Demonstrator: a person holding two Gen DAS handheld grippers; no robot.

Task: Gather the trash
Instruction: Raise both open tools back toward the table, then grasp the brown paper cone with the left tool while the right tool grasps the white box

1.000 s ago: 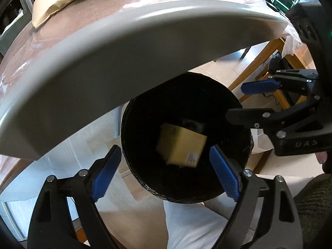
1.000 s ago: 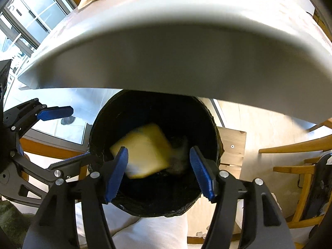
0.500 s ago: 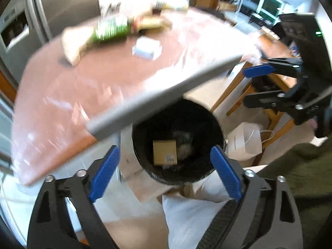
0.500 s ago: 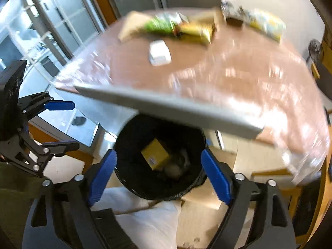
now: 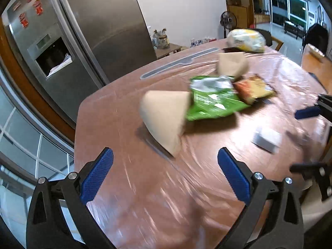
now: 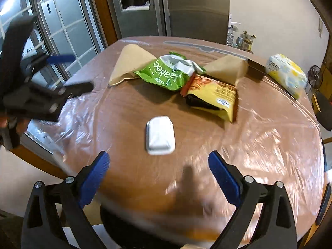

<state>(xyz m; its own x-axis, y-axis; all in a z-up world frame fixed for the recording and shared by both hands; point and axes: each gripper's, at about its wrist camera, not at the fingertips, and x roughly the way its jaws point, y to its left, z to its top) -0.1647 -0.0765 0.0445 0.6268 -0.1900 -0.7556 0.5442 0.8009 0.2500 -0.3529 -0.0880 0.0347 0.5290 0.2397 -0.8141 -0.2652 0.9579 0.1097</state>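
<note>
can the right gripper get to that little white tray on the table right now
Probably yes. The right gripper is open and empty, and the white tray lies just ahead of it on bare table, clear of the snack bags.

L gripper (image 5: 166,174) + R gripper (image 6: 158,175): wide, empty

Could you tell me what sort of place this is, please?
Most likely a home kitchen and dining area: a steel fridge stands behind a plastic-covered wooden table strewn with snack bags, with wooden chairs beyond.

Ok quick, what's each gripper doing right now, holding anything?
Left gripper: open, nothing between its fingers; jaws have just been opening.
Right gripper: open, nothing held; jaws have just been opening too.
</note>
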